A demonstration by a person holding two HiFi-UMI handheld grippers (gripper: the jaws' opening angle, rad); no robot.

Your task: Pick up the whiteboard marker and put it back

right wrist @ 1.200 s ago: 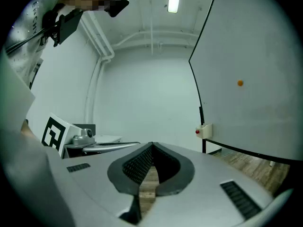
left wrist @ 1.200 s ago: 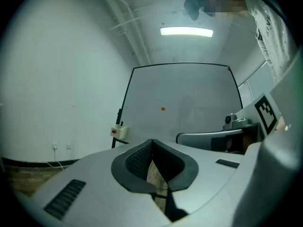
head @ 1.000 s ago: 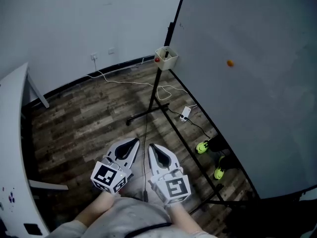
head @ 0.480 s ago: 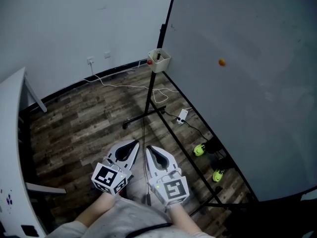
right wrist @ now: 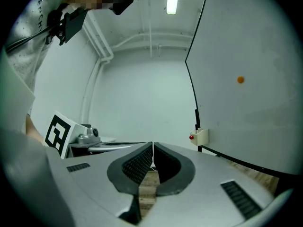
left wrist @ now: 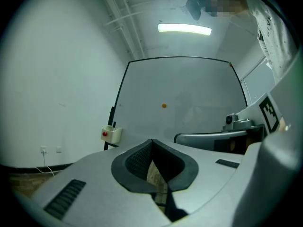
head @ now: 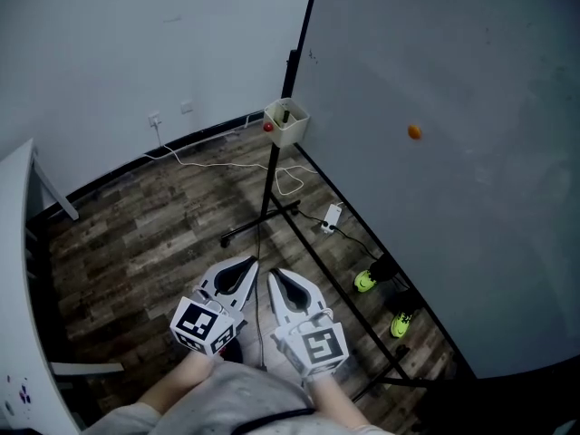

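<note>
Dark, slim whiteboard marker stands upright in a cream holder box. The box is fixed to the black frame at the edge of the whiteboard. At this size only the marker's dark top shows. A small round red magnet sits on the box's outer face.

The box is straight ahead of both grippers and well apart from them.

Left gripper: jaws together, tips meeting, nothing between them. Right gripper: jaws together, pads touching, nothing held. Both are level and side by side, just apart from each other, pointing toward the box.

The whiteboard runs along the right gripper's right side. An orange magnet sits on its face, higher than the box.

The black stand foot rests on the wood-plank floor between the grippers and the box. A white cable loops over the floor beyond it, and a white plug block lies under the board's lower rail. Two yellow-green things lie on the floor under the board, right of the right gripper; what they are is unclear.

White counter edge is far left of the left gripper.
</note>
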